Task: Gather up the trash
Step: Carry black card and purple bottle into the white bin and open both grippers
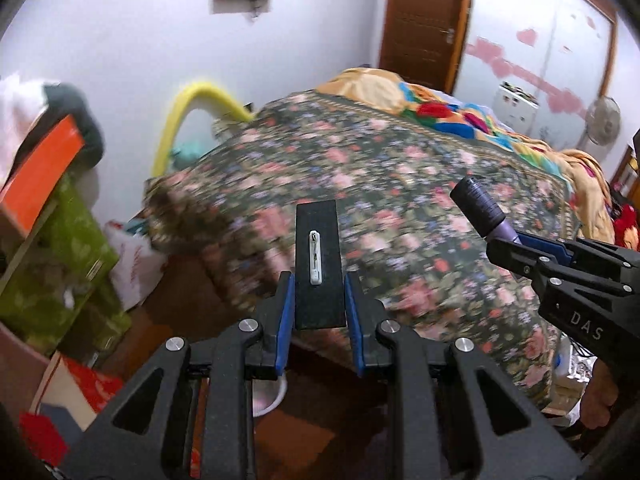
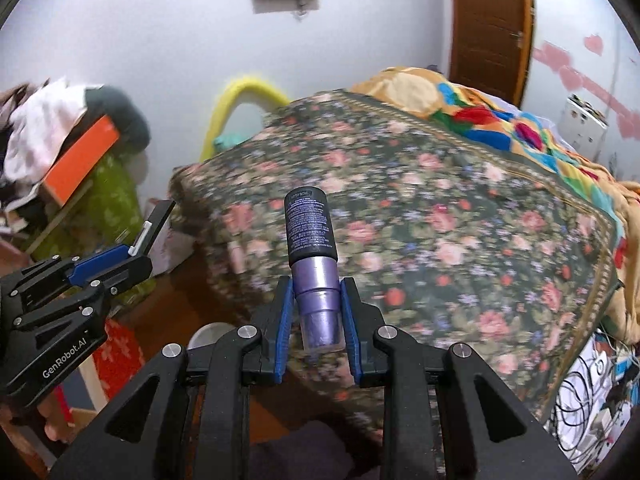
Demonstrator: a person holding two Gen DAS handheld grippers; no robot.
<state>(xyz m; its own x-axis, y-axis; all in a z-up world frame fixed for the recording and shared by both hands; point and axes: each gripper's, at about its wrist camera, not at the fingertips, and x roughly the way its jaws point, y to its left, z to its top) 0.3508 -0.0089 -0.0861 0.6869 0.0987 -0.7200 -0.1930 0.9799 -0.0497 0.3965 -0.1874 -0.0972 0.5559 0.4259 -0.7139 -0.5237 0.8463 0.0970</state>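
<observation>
Trash is held in both claws above the near corner of the bed [image 1: 400, 184]. A flat black rectangular piece [image 1: 318, 268] with a small white clip on its face is clamped between the blue pads of the left claw [image 1: 319, 300], its long side pointing forward away from the claw. A purple cosmetic bottle with a black cap [image 2: 310, 248] is gripped by its narrower purple end in the right claw [image 2: 316, 308], the printed cap projecting ahead of the pads. Both claws are narrowed onto their loads. The right claw is seen to the right of the left one, the two held apart. Ahead of and below both claws the bed is spread with a dark floral cover; a bright multicoloured blanket [image 2: 480, 120] lies beyond it. A stack of boxes and cloth [image 1: 52, 200] stands to the left of the left claw.
</observation>
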